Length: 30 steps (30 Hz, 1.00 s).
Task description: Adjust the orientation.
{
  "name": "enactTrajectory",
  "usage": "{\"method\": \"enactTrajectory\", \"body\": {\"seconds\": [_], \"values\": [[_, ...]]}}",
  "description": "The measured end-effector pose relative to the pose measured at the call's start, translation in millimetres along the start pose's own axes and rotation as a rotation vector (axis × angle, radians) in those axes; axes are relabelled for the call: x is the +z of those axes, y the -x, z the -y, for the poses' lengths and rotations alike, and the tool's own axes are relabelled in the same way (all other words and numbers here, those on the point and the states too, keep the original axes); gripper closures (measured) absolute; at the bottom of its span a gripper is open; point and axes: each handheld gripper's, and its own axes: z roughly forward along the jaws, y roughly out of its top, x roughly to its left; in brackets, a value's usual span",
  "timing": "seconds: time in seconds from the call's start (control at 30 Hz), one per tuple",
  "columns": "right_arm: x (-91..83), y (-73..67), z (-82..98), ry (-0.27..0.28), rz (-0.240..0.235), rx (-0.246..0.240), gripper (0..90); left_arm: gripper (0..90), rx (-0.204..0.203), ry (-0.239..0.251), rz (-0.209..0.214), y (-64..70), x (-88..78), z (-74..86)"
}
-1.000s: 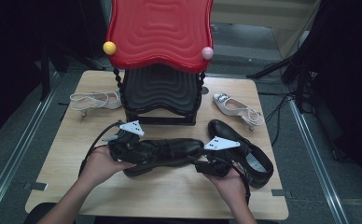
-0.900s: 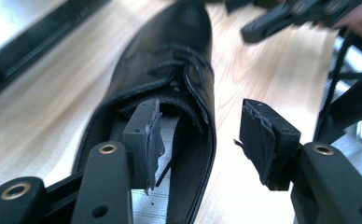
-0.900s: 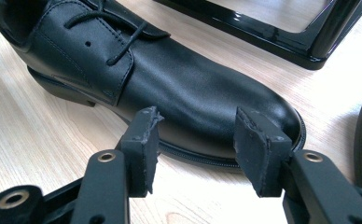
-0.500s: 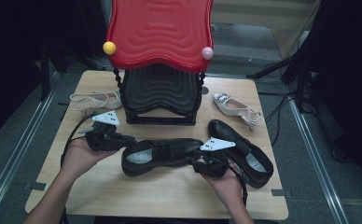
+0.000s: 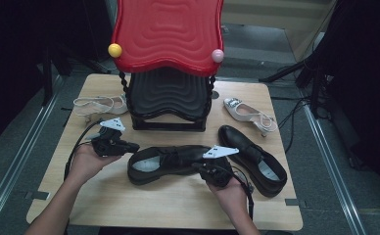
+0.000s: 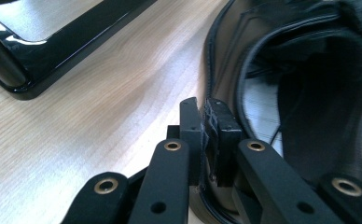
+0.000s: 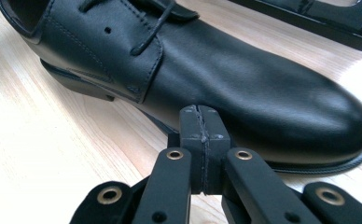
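A black lace-up shoe (image 5: 171,164) lies on its sole across the near middle of the wooden counter (image 5: 129,200), heel toward the person's left and toe toward the right.

The left gripper (image 5: 131,146), held in the left hand (image 5: 85,161), sits just beside the heel end. In the left gripper view its jaws have just been closing and now stand almost together, with a sliver of gap between the pads. The rim of the shoe's heel opening (image 6: 235,93) runs right alongside them, but nothing is caught between them.

The right gripper (image 5: 197,166), in the right hand (image 5: 232,193), is at the near side of the toe. In the right gripper view its jaws have just clenched fully, pad against pad, with nothing between them. Their tips stand right at the edge of the toe cap (image 7: 281,107), near the sole; whether they touch the leather cannot be told.

A second black shoe (image 5: 254,156) lies to the right, angled, its toe close to the first shoe's toe. Behind stands a black stand (image 5: 168,100) under a red wavy panel (image 5: 167,32), with a yellow ball (image 5: 114,50) and a pink ball (image 5: 218,55) at the panel's lower corners. One pale strappy heeled shoe (image 5: 100,104) lies to the stand's left, another (image 5: 249,112) to its right.

No brand, label or writing can be read on anything.
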Motion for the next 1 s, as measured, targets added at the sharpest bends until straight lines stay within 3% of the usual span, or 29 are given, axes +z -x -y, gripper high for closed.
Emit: {"method": "enactTrajectory", "body": {"seconds": [0.2,0.33,0.57,0.67,1.0], "values": [[9.0,-7.6,-1.8,-0.007,-0.002,-0.021,90.0,85.5,-0.01,-0.015,0.043,-7.5,15.6,0.5],[13.9,-4.7,0.0,-0.046,-0.017,0.024,90.0,86.0,-0.029,-0.007,0.062,-7.9,21.6,0.4],[15.4,-4.1,-0.7,-0.045,-0.01,-0.016,90.0,89.3,-0.041,0.001,0.08,-7.0,22.3,0.6],[14.4,-2.4,0.1,-0.048,-0.017,0.021,90.0,89.5,-0.043,-0.012,0.104,-5.1,23.6,0.7],[11.9,4.6,-0.1,-0.055,-0.001,0.042,90.0,89.0,-0.001,-0.026,0.173,20.8,35.2,0.1]]}}
